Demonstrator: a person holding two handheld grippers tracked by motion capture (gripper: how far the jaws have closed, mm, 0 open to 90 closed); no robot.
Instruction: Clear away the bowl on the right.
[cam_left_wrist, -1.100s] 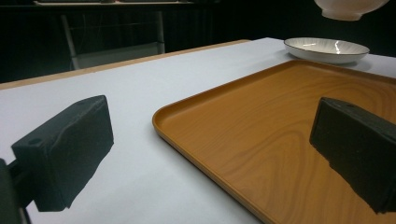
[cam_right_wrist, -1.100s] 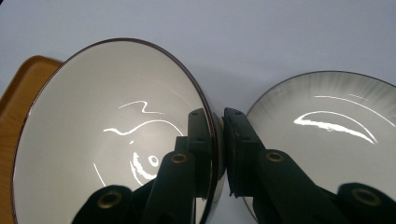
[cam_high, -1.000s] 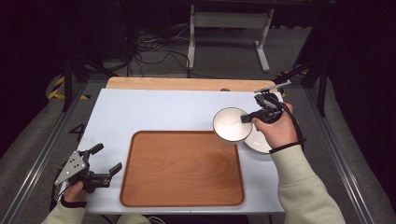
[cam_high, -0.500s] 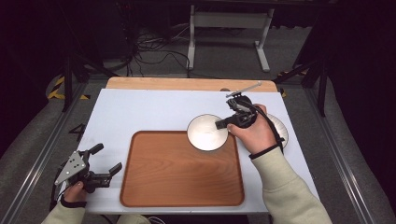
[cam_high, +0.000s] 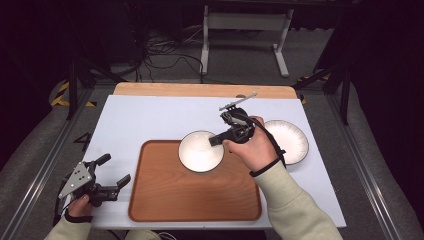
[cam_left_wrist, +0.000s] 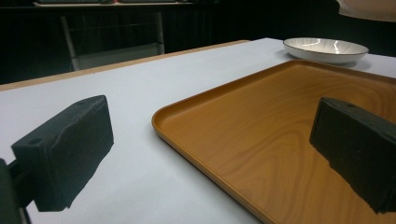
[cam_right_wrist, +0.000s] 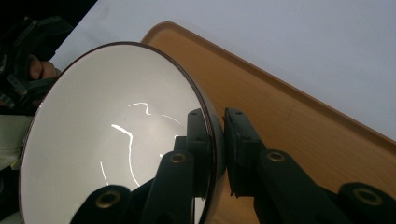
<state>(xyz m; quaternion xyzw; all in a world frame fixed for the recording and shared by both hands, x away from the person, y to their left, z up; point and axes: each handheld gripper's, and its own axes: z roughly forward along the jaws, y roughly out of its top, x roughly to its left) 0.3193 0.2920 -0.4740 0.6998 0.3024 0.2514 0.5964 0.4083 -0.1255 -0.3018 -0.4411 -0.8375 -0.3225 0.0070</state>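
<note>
My right gripper (cam_high: 216, 141) is shut on the rim of a white bowl (cam_high: 200, 151) and holds it in the air over the far edge of a wooden tray (cam_high: 195, 200). In the right gripper view the bowl (cam_right_wrist: 112, 135) has a dark rim pinched between the two jaws, with the tray (cam_right_wrist: 299, 126) below. A white plate (cam_high: 290, 140) lies on the table right of the tray, partly behind the hand. My left gripper (cam_high: 111, 171) stands open near the tray's left edge, low over the table. Between its jaws I see the tray (cam_left_wrist: 261, 140) and the plate (cam_left_wrist: 325, 49) beyond.
The white table top (cam_high: 150, 120) has a wooden strip along its far edge. Beyond it are a dark floor with cables and a white metal stand (cam_high: 245, 30). Metal rails run along both sides of the table.
My right gripper has carried the bowl leftward and toward the person, from above the plate to over the tray's far edge. The left gripper has stayed put.
</note>
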